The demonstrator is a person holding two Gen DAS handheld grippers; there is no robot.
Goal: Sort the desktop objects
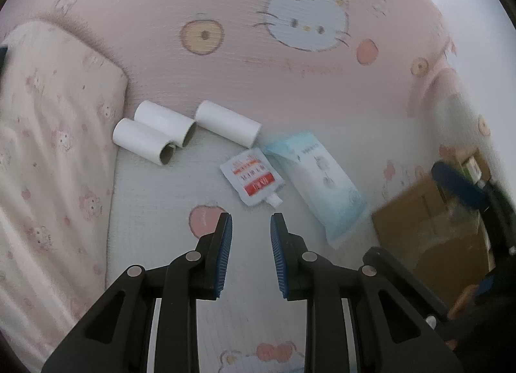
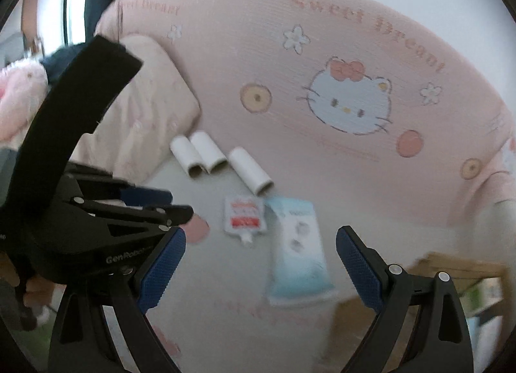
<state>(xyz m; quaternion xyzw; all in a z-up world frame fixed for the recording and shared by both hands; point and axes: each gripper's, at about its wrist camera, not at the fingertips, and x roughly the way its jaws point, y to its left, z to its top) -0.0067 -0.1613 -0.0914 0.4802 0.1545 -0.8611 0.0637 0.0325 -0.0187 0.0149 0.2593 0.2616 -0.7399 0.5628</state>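
Three white paper rolls lie on the pink Hello Kitty bed sheet, also in the right wrist view. A small white-and-red spout pouch lies beside a light blue wipes packet. My left gripper is open and empty, just short of the pouch's spout. My right gripper is wide open and empty, above the pouch and packet. The left gripper's body shows at the left in the right wrist view.
A pale pink pillow lies left of the rolls. A brown cardboard box stands off the bed's right edge. A pink plush toy sits at far left.
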